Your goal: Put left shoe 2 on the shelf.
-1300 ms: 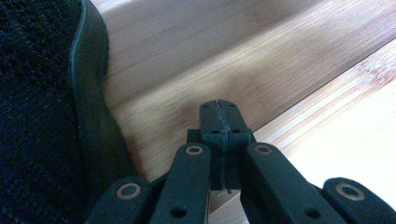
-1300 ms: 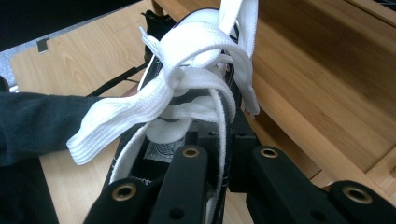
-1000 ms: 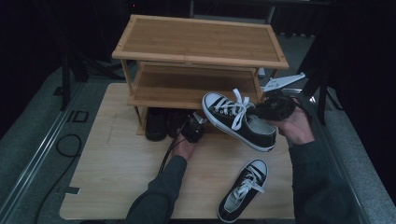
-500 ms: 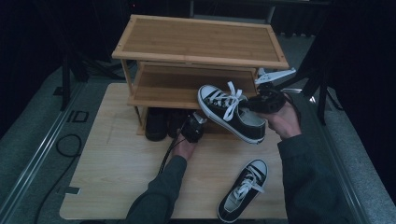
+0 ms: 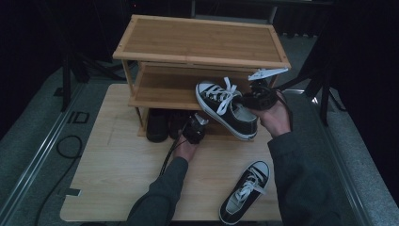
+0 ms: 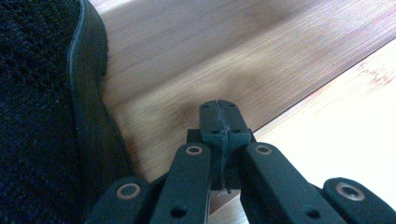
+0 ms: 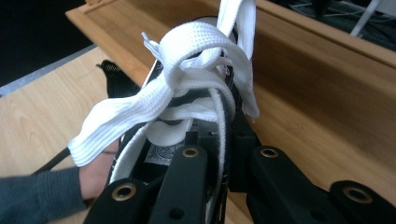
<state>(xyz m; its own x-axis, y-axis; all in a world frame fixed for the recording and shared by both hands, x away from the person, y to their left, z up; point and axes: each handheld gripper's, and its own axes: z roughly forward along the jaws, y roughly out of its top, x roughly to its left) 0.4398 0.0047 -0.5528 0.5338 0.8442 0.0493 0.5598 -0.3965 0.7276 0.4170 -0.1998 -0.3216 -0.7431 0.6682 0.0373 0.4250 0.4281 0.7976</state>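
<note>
Two claws at work, one busy, one idle. Right claw (image 5: pixel 251 98) is clenched on the collar of a black sneaker (image 5: pixel 226 109) with white laces (image 7: pixel 187 88), carrying it in the air just in front of the bamboo shoe rack (image 5: pixel 202 44). From this claw the sneaker runs away toward the person's left: heel at the jaws, toe out ahead and tilted slightly up, long axis roughly along the rack's front edge. In the right gripper view the lace knot sits directly above the jaws, the middle shelf (image 5: pixel 164 89) beyond it.

Left claw (image 5: pixel 194 131) rests low at the rack's base, jaws pressed together on nothing, with a dark shoe (image 6: pixel 42 107) on the bottom shelf close on its left side. Left hand (image 5: pixel 186 150) lies on the worktop (image 5: pixel 117 174).

Second sneaker (image 5: pixel 244 190), the mate, lies on the worktop near the person's side, below and behind the right claw, toe pointing back toward the person.

Judgement: work in hand is shelving the carried sneaker. The shelf opening lies forward of the right claw, so the sneaker looks to need pushing in sideways or a swing of its toe toward the opening. Right hand (image 5: pixel 275 117) is nearer by far; left claw is under the shoe's path and could be brushed.
</note>
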